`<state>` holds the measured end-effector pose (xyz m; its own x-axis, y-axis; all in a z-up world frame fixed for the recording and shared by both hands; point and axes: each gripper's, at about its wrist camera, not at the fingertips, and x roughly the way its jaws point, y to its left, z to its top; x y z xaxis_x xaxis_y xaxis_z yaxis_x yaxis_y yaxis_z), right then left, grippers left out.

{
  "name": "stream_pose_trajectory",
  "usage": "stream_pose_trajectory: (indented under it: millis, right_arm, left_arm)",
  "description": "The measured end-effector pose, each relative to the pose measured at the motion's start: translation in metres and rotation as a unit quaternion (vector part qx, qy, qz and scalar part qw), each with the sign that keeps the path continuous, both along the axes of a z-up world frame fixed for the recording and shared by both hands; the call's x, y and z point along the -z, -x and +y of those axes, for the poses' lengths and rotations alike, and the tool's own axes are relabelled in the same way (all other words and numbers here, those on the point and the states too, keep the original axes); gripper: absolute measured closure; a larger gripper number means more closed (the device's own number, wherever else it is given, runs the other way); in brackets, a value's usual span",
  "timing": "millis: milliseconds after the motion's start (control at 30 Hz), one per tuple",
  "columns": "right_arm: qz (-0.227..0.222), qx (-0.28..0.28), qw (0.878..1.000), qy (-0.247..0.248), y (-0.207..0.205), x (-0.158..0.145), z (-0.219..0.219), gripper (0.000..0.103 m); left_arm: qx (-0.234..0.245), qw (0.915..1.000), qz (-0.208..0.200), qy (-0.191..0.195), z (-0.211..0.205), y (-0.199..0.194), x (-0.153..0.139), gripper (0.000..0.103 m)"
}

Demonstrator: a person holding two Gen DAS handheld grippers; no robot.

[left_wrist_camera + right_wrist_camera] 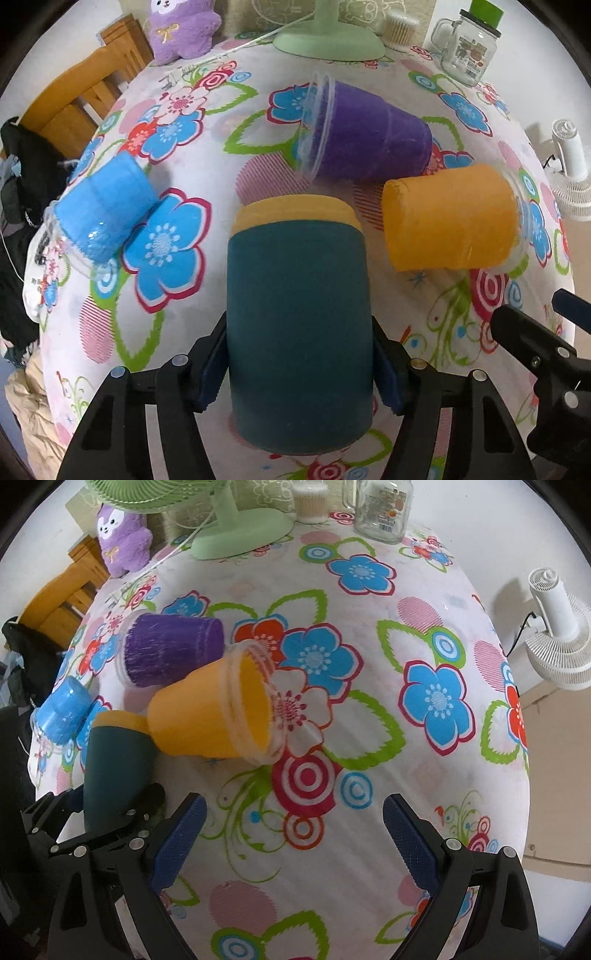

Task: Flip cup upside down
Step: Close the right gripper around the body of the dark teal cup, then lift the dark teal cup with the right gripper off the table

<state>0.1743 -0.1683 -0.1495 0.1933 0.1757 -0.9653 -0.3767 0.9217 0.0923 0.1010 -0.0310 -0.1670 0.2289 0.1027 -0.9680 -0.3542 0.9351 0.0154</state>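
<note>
A dark teal cup with a yellow band [299, 332] stands between the fingers of my left gripper [300, 365], which is shut on its sides; the yellow band is at the far end. It also shows at the left of the right wrist view [114, 768]. An orange cup [450, 218] lies on its side to the right, its mouth facing right [236, 705]. A purple cup [365, 133] and a blue cup [103, 210] also lie on their sides. My right gripper [295, 842] is open and empty above the floral tablecloth [369, 738].
At the table's back stand a green fan base [328, 40], a purple plush toy [181, 26], a glass jar mug [469, 48] and a cotton-swab tub [308, 498]. A wooden chair [81, 96] is at the left, a white fan [554, 627] off the right edge.
</note>
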Motion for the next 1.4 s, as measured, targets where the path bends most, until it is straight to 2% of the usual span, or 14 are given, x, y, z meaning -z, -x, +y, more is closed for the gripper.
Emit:
stream_pose_trajectory:
  millis: [367,467,567,633,733,800,1100,1400]
  right_arm:
    - [0.001,0.004,1.0,0.019,0.035,-0.002,0.012,0.005]
    - [0.005,0.016,1.0,0.026,0.04,0.001,0.011,0.005]
    - [0.003,0.025,0.999,0.024,0.043,0.0,0.01,0.005]
    - [-0.002,0.03,0.999,0.02,0.045,-0.003,0.009,0.005]
    - [-0.011,0.039,0.999,0.014,0.048,-0.007,0.009,0.005]
    - [-0.017,0.046,0.999,0.01,0.051,-0.01,0.008,0.005]
    - [-0.054,0.084,0.995,0.003,0.078,-0.036,0.01,0.005]
    - [-0.101,0.108,0.989,-0.014,0.112,-0.067,0.02,0.005]
  left_arm:
    - [0.024,0.9994,-0.001,0.023,0.0,0.028,0.001,0.034]
    - [0.027,0.9988,-0.011,0.041,-0.003,0.03,0.004,0.034]
    - [0.038,0.9982,-0.025,0.039,-0.004,0.029,0.004,0.034]
    - [0.041,0.998,-0.017,0.046,-0.003,0.027,0.005,0.033]
    - [0.034,0.9962,-0.019,0.078,0.003,0.03,0.003,0.023]
    - [0.04,0.9951,-0.027,0.086,0.005,0.031,-0.002,0.021]
    - [0.121,0.9891,-0.033,0.077,0.006,0.045,-0.033,0.018]
    - [0.18,0.9808,-0.06,0.046,0.026,0.062,-0.072,0.018]
